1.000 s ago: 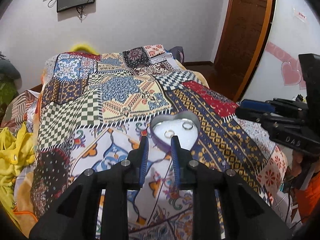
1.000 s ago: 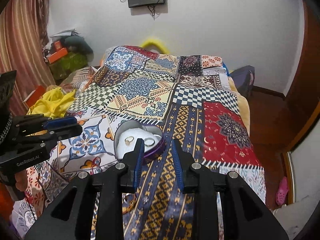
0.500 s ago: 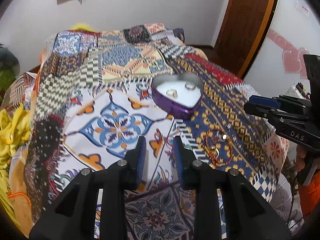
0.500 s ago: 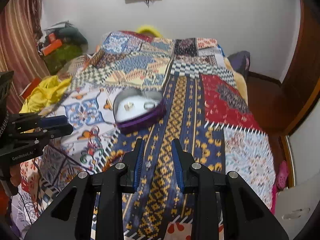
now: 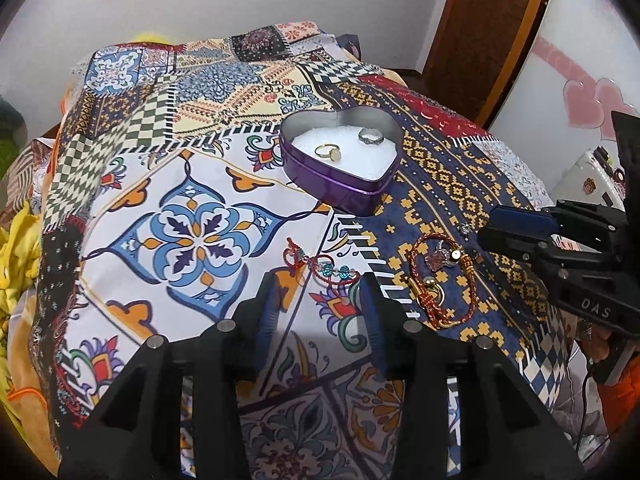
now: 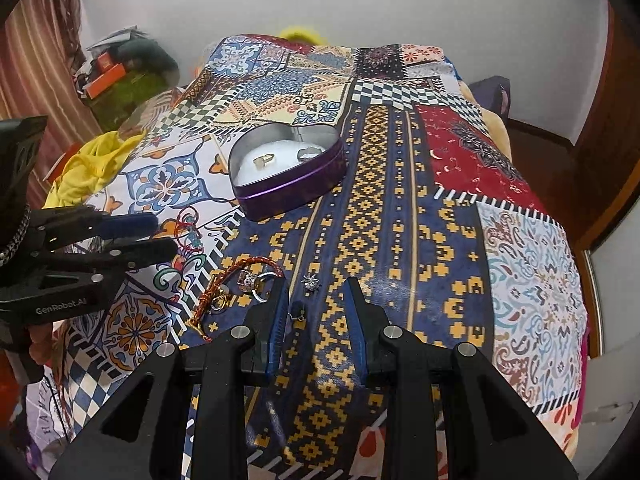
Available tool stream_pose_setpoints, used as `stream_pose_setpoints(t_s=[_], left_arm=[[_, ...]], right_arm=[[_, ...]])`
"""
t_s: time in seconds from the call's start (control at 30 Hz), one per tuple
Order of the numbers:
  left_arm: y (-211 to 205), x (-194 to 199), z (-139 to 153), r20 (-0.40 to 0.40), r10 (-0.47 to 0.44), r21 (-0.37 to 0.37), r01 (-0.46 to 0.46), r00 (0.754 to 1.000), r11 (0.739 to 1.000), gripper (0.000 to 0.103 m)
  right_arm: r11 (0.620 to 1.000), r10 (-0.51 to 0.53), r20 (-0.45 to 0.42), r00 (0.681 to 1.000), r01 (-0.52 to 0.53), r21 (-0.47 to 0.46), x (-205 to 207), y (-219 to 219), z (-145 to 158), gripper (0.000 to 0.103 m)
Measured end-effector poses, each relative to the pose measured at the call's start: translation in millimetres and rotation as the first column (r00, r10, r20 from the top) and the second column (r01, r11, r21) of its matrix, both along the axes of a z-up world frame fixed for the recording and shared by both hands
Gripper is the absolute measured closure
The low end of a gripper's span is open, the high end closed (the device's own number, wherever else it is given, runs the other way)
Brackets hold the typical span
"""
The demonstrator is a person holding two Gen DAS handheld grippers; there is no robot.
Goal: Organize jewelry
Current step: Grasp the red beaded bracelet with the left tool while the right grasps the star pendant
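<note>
A purple heart-shaped tin [image 5: 362,192] [image 6: 292,192] with white lining sits on the patchwork bedspread, holding a gold ring [image 5: 328,151] [image 6: 264,159] and a silver ring [image 5: 371,136] [image 6: 307,155]. A red beaded bracelet [image 5: 320,266] [image 6: 190,232] lies just ahead of my open, empty left gripper [image 5: 318,286]. A red-gold cord bracelet [image 5: 440,280] [image 6: 224,284] with a pink-stone ring [image 5: 438,258] [image 6: 250,280] lies to its right. A small silver stud [image 6: 311,282] [image 5: 464,230] and a dark stud [image 6: 297,310] lie near my open, empty right gripper [image 6: 316,292].
The patchwork bedspread [image 5: 192,240] [image 6: 400,200] covers the bed. Yellow cloth [image 6: 96,164] lies at the bed's left side. A wooden door [image 5: 480,32] stands at the right. Clutter and boxes [image 6: 108,76] sit by the curtain.
Both grippers have pulled back from the tin toward the near end of the bed, bringing the loose bracelets, ring and studs into view. Both stay open.
</note>
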State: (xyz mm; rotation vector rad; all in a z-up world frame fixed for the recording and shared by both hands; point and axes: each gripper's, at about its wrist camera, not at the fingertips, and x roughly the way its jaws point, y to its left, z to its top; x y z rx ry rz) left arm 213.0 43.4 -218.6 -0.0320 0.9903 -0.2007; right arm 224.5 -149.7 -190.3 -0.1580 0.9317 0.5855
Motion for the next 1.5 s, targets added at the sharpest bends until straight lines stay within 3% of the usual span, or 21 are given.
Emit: stream_pose_setpoints(t_s=[0.3, 0.5, 0.8, 1.17, 1.5], left_arm=[[-4, 10, -10, -0.009, 0.006, -0.001, -0.006, 1.000, 1.000, 0.063], [-7, 11, -13, 0.004, 0.005, 0.019, -0.005, 1.000, 1.000, 0.062], [-7, 11, -14, 0.016, 0.005, 0.023, -0.005, 1.000, 1.000, 0.063], [5, 11, -15, 0.023, 0.067, -0.005, -0.067, 0.997, 0.998, 0.096], [5, 9, -14, 0.033, 0.067, -0.009, -0.067, 0.997, 0.998, 0.096]], right_arm=[[1.000, 0.014, 0.000, 1.000, -0.014, 0.016, 2, 3, -12, 0.078], [0.999, 0.024, -0.002, 1.000, -0.024, 0.030, 3, 3, -14, 0.094], [0.998, 0.021, -0.006, 1.000, -0.021, 0.055, 1, -5, -4, 0.094], [0.999, 0.040, -0.042, 0.998, -0.039, 0.008, -1, -1, -10, 0.094], [0.998, 0.052, 0.014, 0.999, -0.052, -0.021, 5, 10, -15, 0.094]])
